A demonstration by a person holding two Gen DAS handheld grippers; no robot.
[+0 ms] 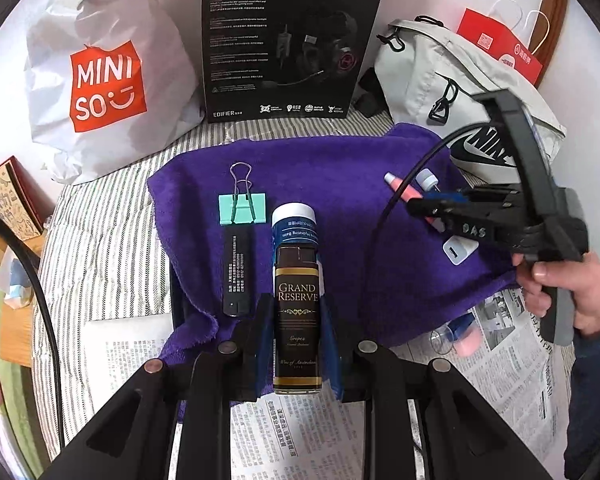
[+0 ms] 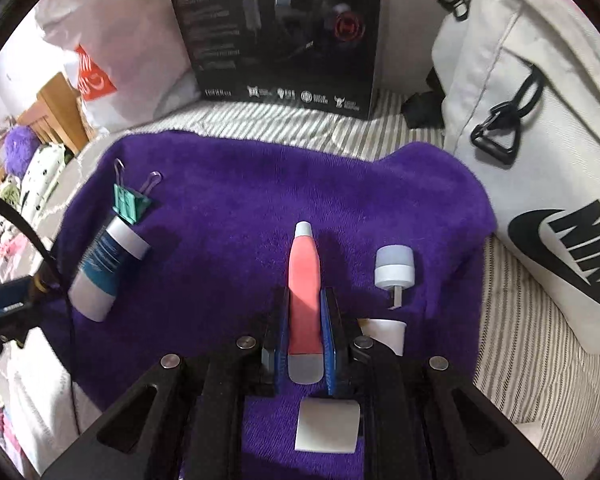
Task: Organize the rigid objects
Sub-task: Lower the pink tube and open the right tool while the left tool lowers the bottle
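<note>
A purple towel (image 1: pixel 339 184) lies on the striped bedding. My left gripper (image 1: pixel 298 308) is shut on a brown Grand Reserve bottle (image 1: pixel 298 320), held low over the towel's near edge. Just beyond it lie a blue-and-white tube (image 1: pixel 294 224), a teal binder clip (image 1: pixel 242 206) and a black stick (image 1: pixel 236 272). My right gripper (image 2: pixel 304 312) is shut on a coral pink pen-shaped tube (image 2: pixel 303 276) over the towel (image 2: pixel 260 200). A small white cap with a stem (image 2: pixel 394 268) lies to its right. The right gripper (image 1: pixel 423 208) also shows in the left wrist view, with a white charger (image 1: pixel 457 250) under it.
A black headset box (image 1: pixel 288 40) stands at the back, a white Miniso bag (image 1: pixel 104 80) on the left and a white Nike bag (image 1: pixel 459 92) on the right. Newspaper (image 1: pixel 300 432) covers the near side. A white square piece (image 2: pixel 327 426) lies under my right gripper.
</note>
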